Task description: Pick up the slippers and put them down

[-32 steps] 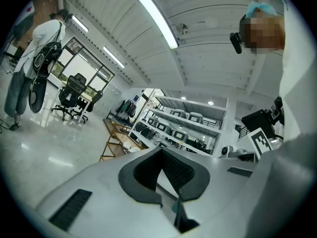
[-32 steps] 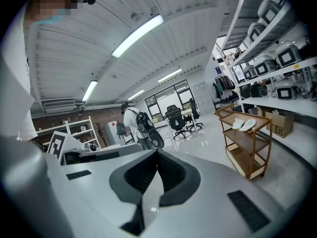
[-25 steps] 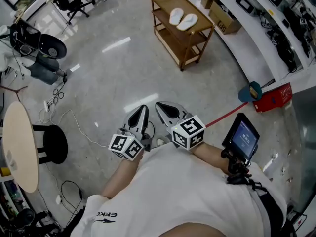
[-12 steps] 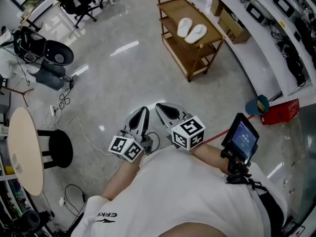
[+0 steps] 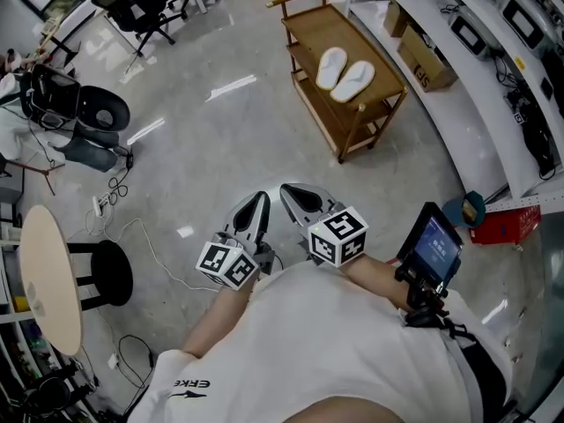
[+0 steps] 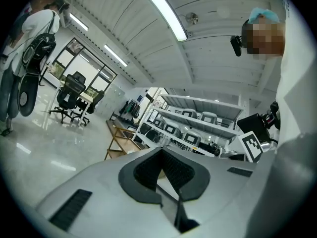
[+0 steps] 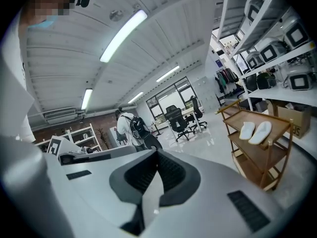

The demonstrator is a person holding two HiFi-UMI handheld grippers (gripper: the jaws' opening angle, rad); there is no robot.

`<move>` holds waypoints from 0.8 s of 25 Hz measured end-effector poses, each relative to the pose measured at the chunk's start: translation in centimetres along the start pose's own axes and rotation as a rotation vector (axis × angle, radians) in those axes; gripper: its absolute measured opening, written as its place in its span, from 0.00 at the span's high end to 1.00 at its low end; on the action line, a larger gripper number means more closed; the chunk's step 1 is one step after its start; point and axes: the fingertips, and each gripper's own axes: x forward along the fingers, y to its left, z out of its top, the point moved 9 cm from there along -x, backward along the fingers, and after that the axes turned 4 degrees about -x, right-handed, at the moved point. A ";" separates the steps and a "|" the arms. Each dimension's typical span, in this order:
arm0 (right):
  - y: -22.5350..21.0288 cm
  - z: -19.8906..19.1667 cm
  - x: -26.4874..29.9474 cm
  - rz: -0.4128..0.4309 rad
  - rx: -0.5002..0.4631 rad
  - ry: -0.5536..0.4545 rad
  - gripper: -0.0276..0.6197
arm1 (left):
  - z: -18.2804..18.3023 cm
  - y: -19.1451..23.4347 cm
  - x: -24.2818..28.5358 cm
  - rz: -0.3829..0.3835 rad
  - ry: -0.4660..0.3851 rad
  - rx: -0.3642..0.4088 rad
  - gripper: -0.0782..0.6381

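On wooden cart (image 5: 308,29), white slippers (image 5: 345,72), paired

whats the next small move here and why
Probably a step closer to the cart. The two slippers lie side by side on its top shelf, far ahead, while the left tongs and the right tongs are shut, empty and well short of them. Opening the tongs seems worthwhile only once the slippers are within reach.
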 end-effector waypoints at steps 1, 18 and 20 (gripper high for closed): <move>-0.9 0.3 0.3 0.002 0.007 0.001 0.95 | 0.1 0.2 0.9 0.001 -0.003 0.002 0.88; -8.5 3.4 6.9 -0.073 0.065 -0.010 0.95 | 3.2 6.7 10.4 -0.046 0.024 -0.046 0.89; -9.1 4.1 9.0 -0.102 0.065 -0.018 0.95 | 4.5 8.7 11.7 -0.074 0.039 -0.042 0.88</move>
